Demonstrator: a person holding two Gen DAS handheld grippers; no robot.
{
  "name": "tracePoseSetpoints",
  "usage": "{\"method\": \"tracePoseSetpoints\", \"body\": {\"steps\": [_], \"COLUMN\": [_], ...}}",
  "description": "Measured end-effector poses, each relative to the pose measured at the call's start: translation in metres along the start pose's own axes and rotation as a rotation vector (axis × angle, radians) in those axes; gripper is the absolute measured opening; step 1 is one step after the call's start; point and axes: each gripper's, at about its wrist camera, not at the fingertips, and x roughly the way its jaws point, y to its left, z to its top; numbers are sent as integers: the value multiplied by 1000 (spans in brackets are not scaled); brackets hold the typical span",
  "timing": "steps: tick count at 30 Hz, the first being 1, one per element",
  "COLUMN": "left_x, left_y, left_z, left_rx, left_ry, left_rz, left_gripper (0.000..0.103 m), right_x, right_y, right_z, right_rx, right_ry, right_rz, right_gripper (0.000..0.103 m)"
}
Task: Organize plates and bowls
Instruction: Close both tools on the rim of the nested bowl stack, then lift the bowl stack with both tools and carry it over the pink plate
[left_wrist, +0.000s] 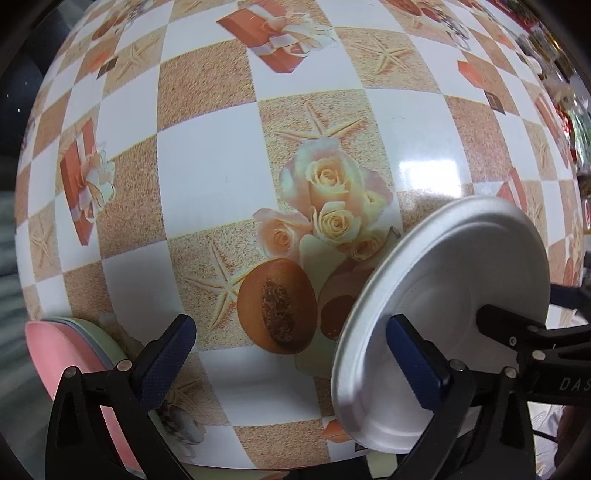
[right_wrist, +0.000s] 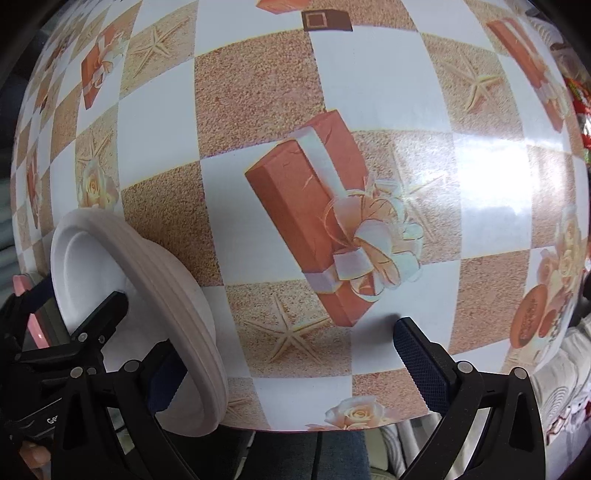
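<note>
One white plate (left_wrist: 443, 295) lower right, near table (left_wrist: 207, 155) edge | my left claw (left_wrist: 288, 354) gapes empty, right claw (right_wrist: 291, 362) too | pink plate stack (left_wrist: 62, 350) lower left

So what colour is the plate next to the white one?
Pink plate, at the lower left edge of the left wrist view, with a pale green one stacked against it.

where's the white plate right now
In the left wrist view the white plate sits lower right, beside the peach print on the tablecloth, the left claw's right finger over it.
</note>
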Motion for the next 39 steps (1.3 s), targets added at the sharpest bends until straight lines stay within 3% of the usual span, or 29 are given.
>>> {"method": "tracePoseSetpoints", "body": {"steps": [24,30,33,39], "left_x": [11,12,9,1], "left_y": [5,6,2,-17], "left_z": [-4,3,3,5], "left_rx": [-24,-34,-9,84], "left_ry": [-4,40,29,21], "left_rz": [-28,-28,-28,-53], "left_gripper": [103,102,95,68], "right_x": [1,-1,-1,-10], "right_y": [-4,-7,-8,5], "right_z": [1,7,4,-2], "right_rx": [8,25,32,-17], "right_ry": [-20,-6,1,-18], "right_rz": [9,14,14,37], "right_gripper": [103,103,101,70]}}
